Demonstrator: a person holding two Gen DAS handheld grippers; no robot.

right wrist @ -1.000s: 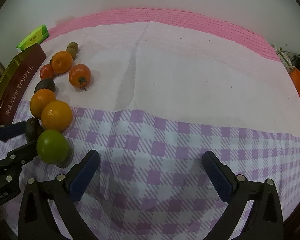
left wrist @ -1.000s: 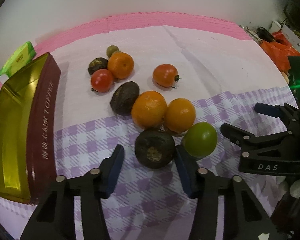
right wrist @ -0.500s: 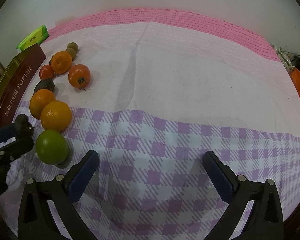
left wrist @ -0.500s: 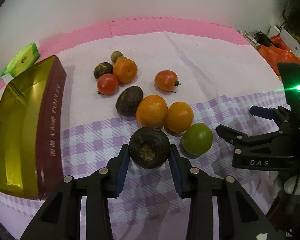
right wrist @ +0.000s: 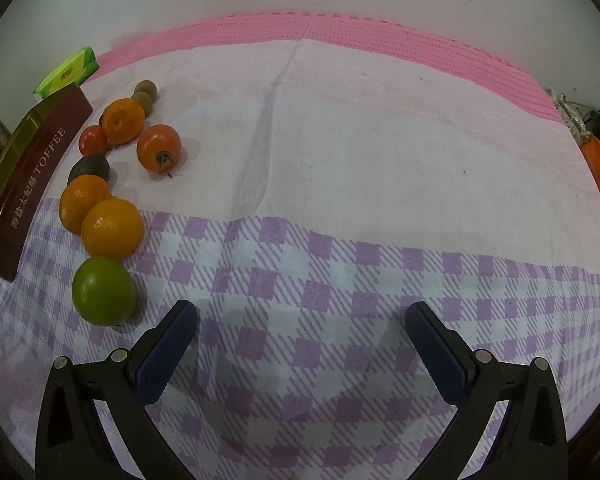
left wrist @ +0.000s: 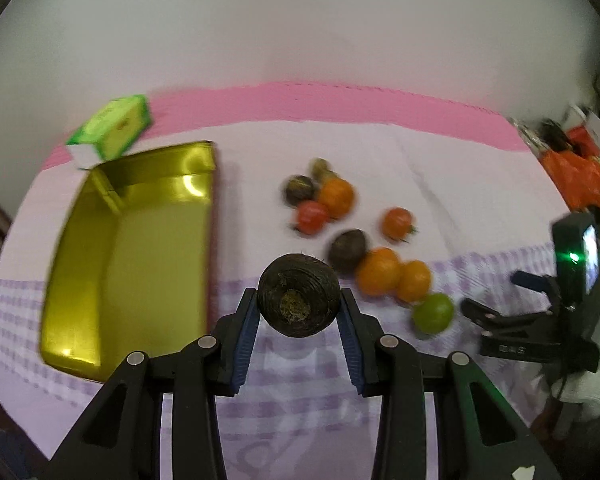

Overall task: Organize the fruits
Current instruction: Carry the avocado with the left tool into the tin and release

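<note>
- The left gripper (left wrist: 299,307) has its blue pads clamped on either side of a dark round fruit (left wrist: 299,295), which hangs clear of the cloth with its rough stem end facing the camera.
- A second ago those jaws stood wide around the same fruit as it sat on the checked cloth beside the green fruit; half a second ago they had closed on it; now it is raised, and the view is blurred.
- The right gripper (right wrist: 301,336) is spread wide with nothing between its fingers, over bare purple-checked tablecloth (right wrist: 340,280); its view matches the earlier ones.
- Only the left wrist view shows the held fruit and the gold inside of the toffee tin (left wrist: 140,248), which holds no fruit; the right wrist view shows only the tin's maroon lettered side (right wrist: 36,184).
- The left wrist view also shows the right gripper low at its right edge, held by a white-gloved hand (left wrist: 588,384).
- The remaining fruits lie in a loose line right of the tin: green fruit (right wrist: 104,291), two oranges (right wrist: 112,228), a dark avocado-like fruit (right wrist: 89,168), tomatoes (right wrist: 158,148), a smaller orange and small brown fruits.
- A green box (left wrist: 112,130) sits behind the tin's far corner.
- A strip of bare cloth separates the tin from the fruits; the right half of the cloth is open up to the pink border.
</note>
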